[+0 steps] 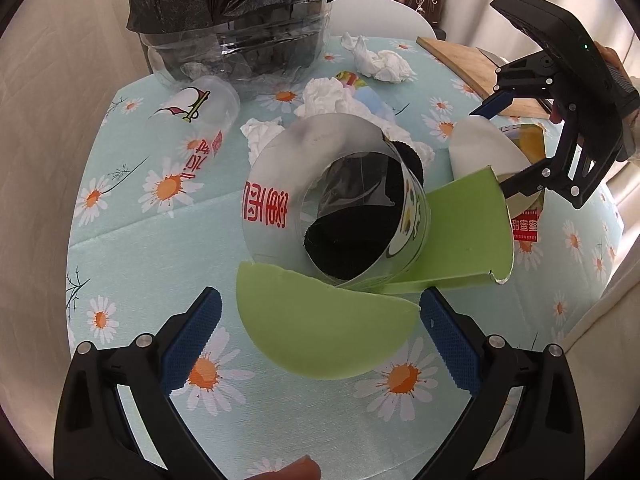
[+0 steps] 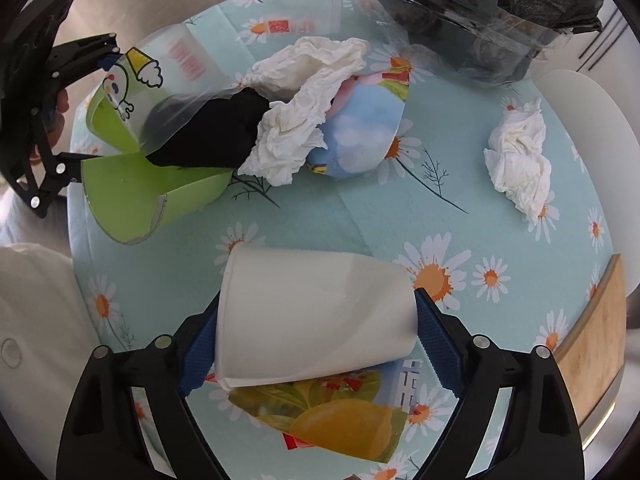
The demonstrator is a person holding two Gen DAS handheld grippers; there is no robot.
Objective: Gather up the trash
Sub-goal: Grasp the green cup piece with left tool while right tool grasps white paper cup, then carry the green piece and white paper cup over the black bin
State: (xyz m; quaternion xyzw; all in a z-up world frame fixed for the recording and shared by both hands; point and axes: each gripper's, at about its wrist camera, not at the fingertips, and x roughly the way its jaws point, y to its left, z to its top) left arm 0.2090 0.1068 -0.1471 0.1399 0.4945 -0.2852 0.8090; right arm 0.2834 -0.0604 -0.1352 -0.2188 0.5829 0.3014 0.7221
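Between the wide-spread blue-padded fingers of the left gripper (image 1: pixel 320 344), a flattened light-green paper cup (image 1: pixel 324 336) is seen lying on the daisy-printed pale-blue tablecloth (image 1: pixel 120 248); its edge lies just beside the right-hand pad, and whether it touches cannot be told, while the left-hand pad stands apart from it. Just beyond the fingertips, a frosted clear plastic cup with red lettering (image 1: pixel 336 200) is laid on its side over the green paper, with a piece of black cloth (image 1: pixel 348 240) seen through its open mouth. Farther out, crumpled white tissues (image 1: pixel 384 62) are scattered, and a clear plastic bin lined with a black bag (image 1: pixel 236 20) is placed at the far edge.

Between the fingers of the right gripper (image 2: pixel 316 340), a white paper cup (image 2: pixel 312 320) is held lying on its side, both blue pads set against it, the jaws standing wide. Beneath it, nearer the gripper body, a flattened carton printed with an orange fruit (image 2: pixel 340 424) is seen. Beyond the fingertips, a blue sky-printed paper cup (image 2: pixel 364 132) stuffed with white tissue is found, and a wooden board (image 2: pixel 592 344) is seen to the right of the fingers.
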